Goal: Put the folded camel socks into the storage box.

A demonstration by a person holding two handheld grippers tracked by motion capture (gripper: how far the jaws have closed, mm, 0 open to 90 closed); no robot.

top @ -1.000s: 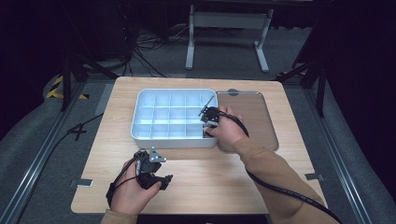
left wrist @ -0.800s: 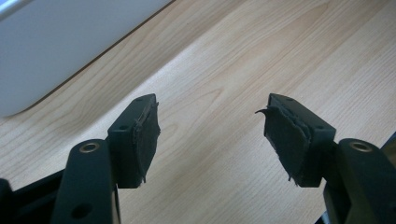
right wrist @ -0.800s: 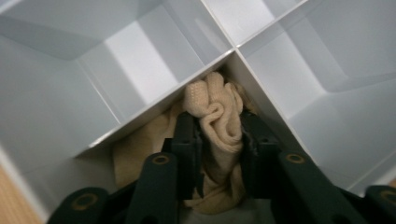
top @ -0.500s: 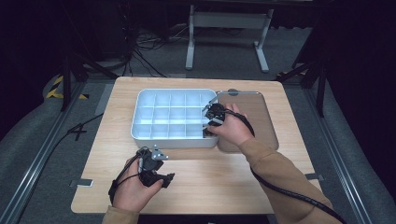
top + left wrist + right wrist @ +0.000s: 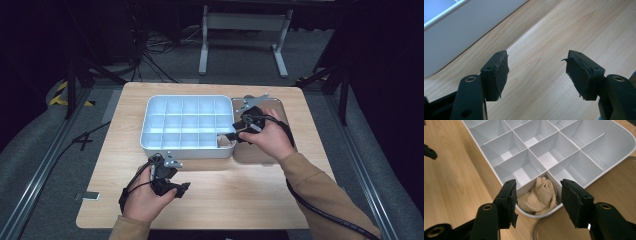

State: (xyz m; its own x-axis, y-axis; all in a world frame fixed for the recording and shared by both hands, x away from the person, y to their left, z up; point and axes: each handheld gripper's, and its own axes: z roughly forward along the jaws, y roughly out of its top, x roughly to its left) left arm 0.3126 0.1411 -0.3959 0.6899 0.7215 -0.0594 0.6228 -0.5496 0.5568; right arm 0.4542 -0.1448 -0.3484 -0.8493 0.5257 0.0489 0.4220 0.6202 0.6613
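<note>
Now the right tool (image 5: 537,202), its jaws just opening off the beige cloth (image 5: 540,196) below in the tray's (image 5: 599,167) corner compartment, should lift straight clear; left tool (image 5: 536,75) gapes empty.

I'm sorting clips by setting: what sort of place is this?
Probably a lab or recording studio, not a home: a lone wooden table bearing a white divided tray, dark surroundings, loose cables on grey carpet and metal rails.

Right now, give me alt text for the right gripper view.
A crumpled beige cloth lies in the corner compartment of a white divided tray on a wooden table. The right gripper hangs open above it, jaws just opened, not touching it.
</note>
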